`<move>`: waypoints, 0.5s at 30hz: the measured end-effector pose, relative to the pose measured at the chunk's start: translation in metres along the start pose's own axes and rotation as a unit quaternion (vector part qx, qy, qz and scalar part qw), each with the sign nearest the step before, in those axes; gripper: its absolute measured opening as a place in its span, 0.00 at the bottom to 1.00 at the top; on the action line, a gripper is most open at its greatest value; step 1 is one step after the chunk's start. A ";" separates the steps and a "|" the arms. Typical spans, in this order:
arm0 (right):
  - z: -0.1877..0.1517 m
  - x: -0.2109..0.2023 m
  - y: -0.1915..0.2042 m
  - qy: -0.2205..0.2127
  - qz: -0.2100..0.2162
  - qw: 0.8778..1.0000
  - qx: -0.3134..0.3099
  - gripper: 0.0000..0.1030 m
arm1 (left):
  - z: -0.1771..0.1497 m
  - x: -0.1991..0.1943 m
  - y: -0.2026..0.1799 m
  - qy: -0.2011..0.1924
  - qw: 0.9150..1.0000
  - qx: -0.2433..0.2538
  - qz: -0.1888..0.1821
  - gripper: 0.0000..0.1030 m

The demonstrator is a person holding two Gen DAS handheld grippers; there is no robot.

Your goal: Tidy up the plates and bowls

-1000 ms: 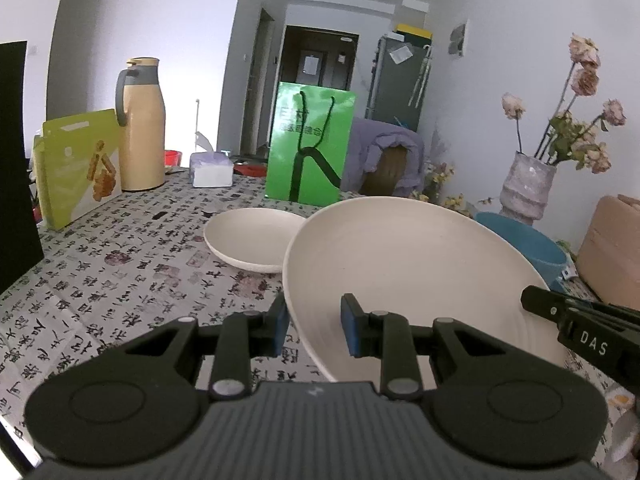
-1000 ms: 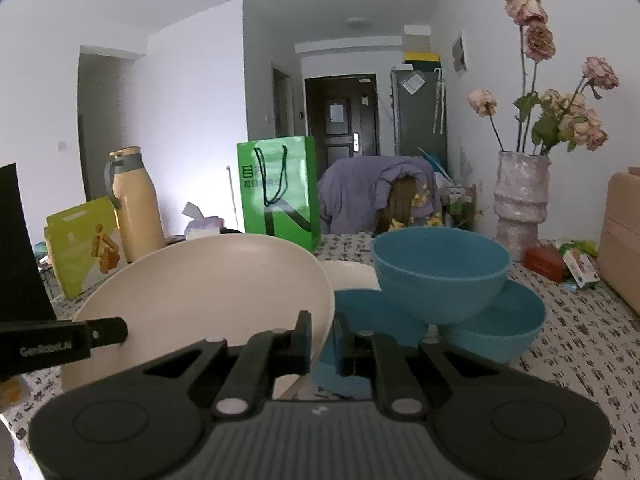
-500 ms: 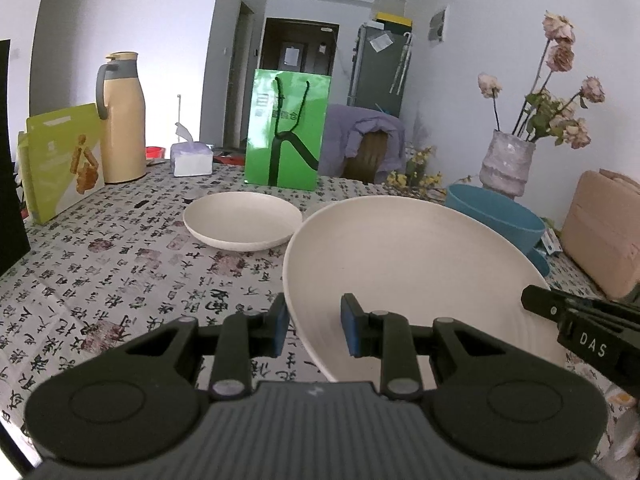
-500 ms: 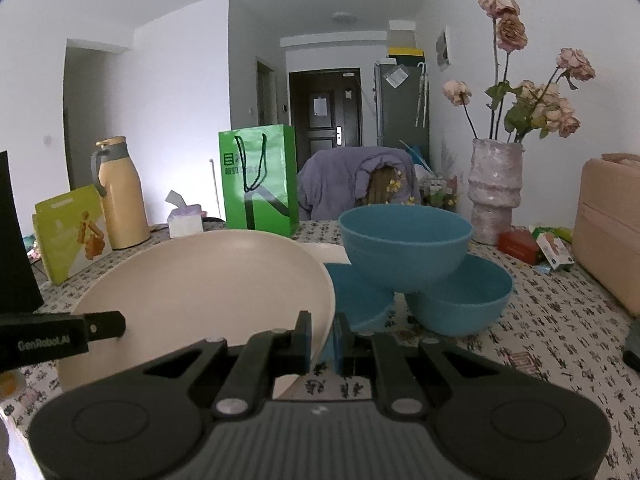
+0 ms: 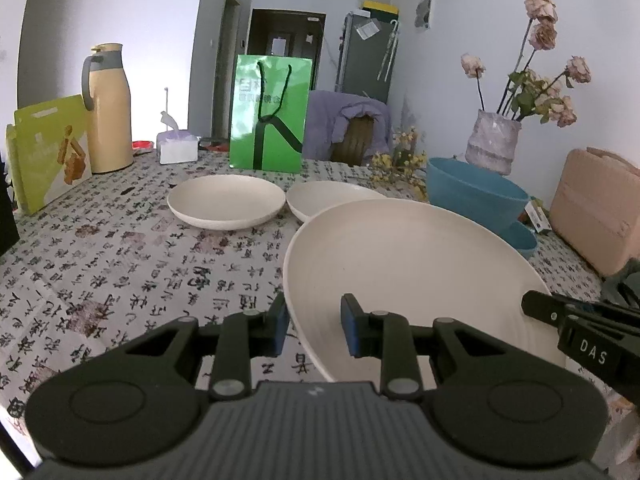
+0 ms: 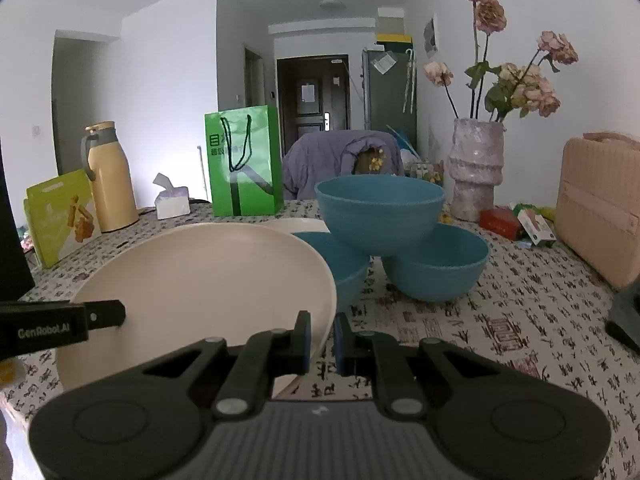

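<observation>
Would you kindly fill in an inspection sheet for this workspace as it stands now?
Surface: table under a cloth printed with characters.
Job's things: large cream plate held off the table by both grippers; two cream plates lie beyond; three blue bowls, one resting on two.
Clutter: green bag, flask, tissue box, snack box, vase, tan case.
Grippers: left gripper and right gripper each clamp the plate's rim.
Cables: nothing seen.
Surroundings: dark door, draped chair.
</observation>
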State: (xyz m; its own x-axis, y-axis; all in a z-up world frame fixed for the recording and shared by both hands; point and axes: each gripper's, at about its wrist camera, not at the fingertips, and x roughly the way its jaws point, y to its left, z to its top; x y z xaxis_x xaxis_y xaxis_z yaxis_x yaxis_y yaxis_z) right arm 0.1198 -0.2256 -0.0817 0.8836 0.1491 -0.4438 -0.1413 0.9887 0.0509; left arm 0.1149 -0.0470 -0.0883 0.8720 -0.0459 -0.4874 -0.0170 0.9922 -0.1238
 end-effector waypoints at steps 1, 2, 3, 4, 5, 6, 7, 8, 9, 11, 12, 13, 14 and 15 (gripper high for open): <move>-0.001 -0.001 -0.001 0.001 -0.001 1.000 0.000 0.11 | -0.001 0.000 0.000 0.001 1.000 0.001 -0.001 0.27; -0.003 -0.001 -0.001 0.001 -0.002 1.000 -0.001 0.11 | -0.003 0.000 -0.001 0.004 1.000 0.001 -0.002 0.27; -0.004 -0.002 -0.002 0.002 -0.004 1.000 -0.002 0.11 | -0.005 0.000 -0.001 0.006 1.000 0.001 -0.004 0.27; -0.005 -0.003 -0.002 0.003 -0.005 1.000 -0.003 0.11 | -0.006 0.000 -0.002 0.008 1.000 0.000 -0.006 0.27; -0.006 -0.003 -0.003 0.005 -0.005 1.000 -0.003 0.11 | -0.008 0.000 -0.002 0.010 1.000 0.000 -0.007 0.27; -0.008 -0.004 -0.003 0.006 -0.006 1.000 -0.003 0.11 | -0.008 0.000 -0.003 0.012 1.000 0.000 -0.008 0.27; -0.009 -0.004 -0.004 0.007 -0.007 1.000 -0.003 0.11 | -0.009 0.000 -0.003 0.013 1.000 0.001 -0.009 0.27; -0.010 -0.005 -0.005 0.008 -0.008 1.000 -0.003 0.11 | -0.011 0.000 -0.004 0.014 1.000 0.002 -0.010 0.27; -0.011 -0.005 -0.006 0.009 -0.008 1.000 -0.002 0.11 | -0.012 0.000 -0.005 0.015 1.000 0.003 -0.010 0.27; -0.014 -0.006 -0.008 0.011 -0.010 1.000 -0.001 0.11 | -0.014 0.000 -0.007 0.016 1.000 0.005 -0.012 0.27; -0.015 -0.006 -0.009 0.012 -0.010 1.000 0.000 0.11 | -0.015 -0.001 -0.008 0.017 1.000 0.006 -0.012 0.27; -0.016 -0.006 -0.010 0.013 -0.011 1.000 0.001 0.11 | -0.016 -0.001 -0.009 0.018 1.000 0.007 -0.012 0.27; -0.017 -0.006 -0.011 0.014 -0.011 1.000 0.001 0.11 | -0.017 -0.001 -0.010 0.020 1.000 0.008 -0.013 0.27; -0.019 -0.007 -0.012 0.015 -0.011 1.000 0.002 0.11 | -0.019 0.000 -0.010 0.021 1.000 0.010 -0.014 0.27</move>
State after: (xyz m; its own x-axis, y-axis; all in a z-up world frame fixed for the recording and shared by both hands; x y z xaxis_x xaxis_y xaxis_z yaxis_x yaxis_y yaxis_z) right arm 0.1073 -0.2386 -0.0962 0.8727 0.1259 -0.4718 -0.1195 0.9919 0.0438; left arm 0.1057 -0.0594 -0.1030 0.8506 -0.0772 -0.5201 0.0160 0.9925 -0.1211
